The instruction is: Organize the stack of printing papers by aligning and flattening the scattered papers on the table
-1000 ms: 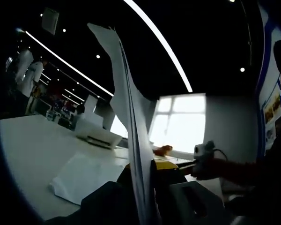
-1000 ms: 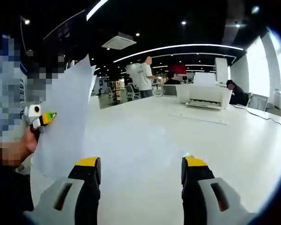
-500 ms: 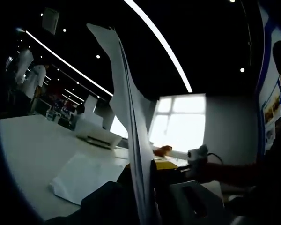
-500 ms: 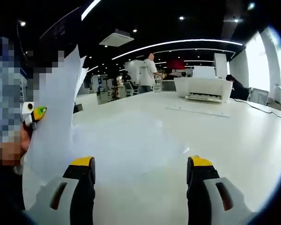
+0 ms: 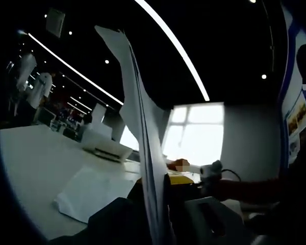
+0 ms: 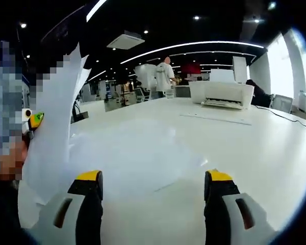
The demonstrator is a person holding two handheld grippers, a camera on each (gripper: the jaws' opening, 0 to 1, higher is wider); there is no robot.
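My left gripper [image 5: 160, 204] is shut on a stack of white papers [image 5: 137, 127], held upright and seen edge-on, its top corners fanning apart. In the right gripper view the same stack [image 6: 53, 132] stands at the far left with the left gripper [image 6: 33, 121] beside a hand. Several loose sheets [image 6: 137, 158] lie flat on the white table [image 6: 265, 148] ahead of my right gripper [image 6: 153, 178], which is open with nothing between its yellow-tipped fingers. More loose sheets [image 5: 92, 191] lie on the table left of the held stack. The right gripper [image 5: 213, 168] shows just right of the stack.
A white printer [image 6: 222, 94] stands at the far side of the table, also seen as a printer [image 5: 104, 145] behind the sheets. A person [image 6: 166, 76] stands beyond it and another person [image 6: 255, 94] sits to its right. A cable [image 6: 285, 125] runs along the right.
The right gripper has edged nearer to the upright stack, which now sits further left in its view. The left gripper still holds the stack the same way.
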